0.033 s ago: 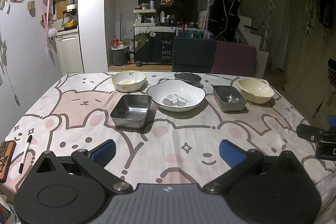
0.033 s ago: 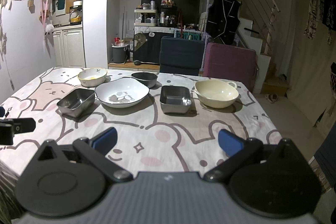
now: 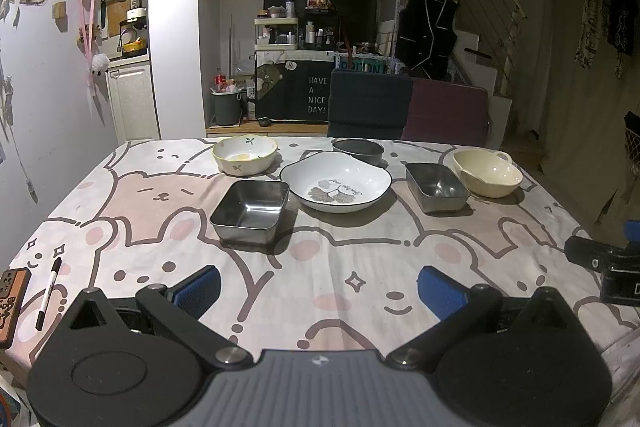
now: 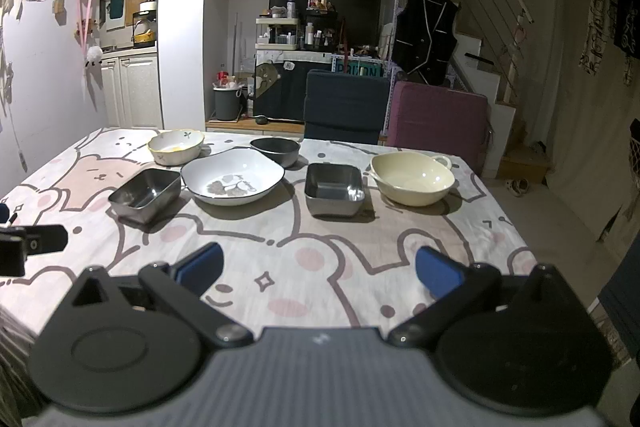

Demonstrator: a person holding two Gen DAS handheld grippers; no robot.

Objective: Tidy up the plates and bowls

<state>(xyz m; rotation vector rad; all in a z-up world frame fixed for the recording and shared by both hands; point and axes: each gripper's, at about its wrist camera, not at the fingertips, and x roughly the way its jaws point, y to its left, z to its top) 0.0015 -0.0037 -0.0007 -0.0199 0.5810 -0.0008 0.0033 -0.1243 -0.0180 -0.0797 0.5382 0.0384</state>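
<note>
Six dishes stand across the far half of the table. A white plate with a leaf print (image 3: pixel 338 183) (image 4: pixel 233 179) is in the middle, with a dark round bowl (image 3: pixel 357 149) (image 4: pixel 275 149) behind it. A steel square bowl (image 3: pixel 250 211) (image 4: pixel 145 194) is to its left, a green-rimmed bowl (image 3: pixel 245 154) (image 4: pixel 176 145) behind that. A second steel square bowl (image 3: pixel 436 187) (image 4: pixel 334 187) and a cream handled bowl (image 3: pixel 488 177) (image 4: pixel 412 179) are to its right. My left gripper (image 3: pixel 320 289) and right gripper (image 4: pixel 318 273) are open and empty, above the near tablecloth.
A bear-print cloth covers the table (image 3: pixel 160 195). A marker pen (image 3: pixel 48 293) and a phone (image 3: pixel 10 291) lie at the near left edge. A dark chair (image 3: pixel 370 103) and a maroon chair (image 3: pixel 448 113) stand behind the table. The right gripper shows in the left view (image 3: pixel 608 263).
</note>
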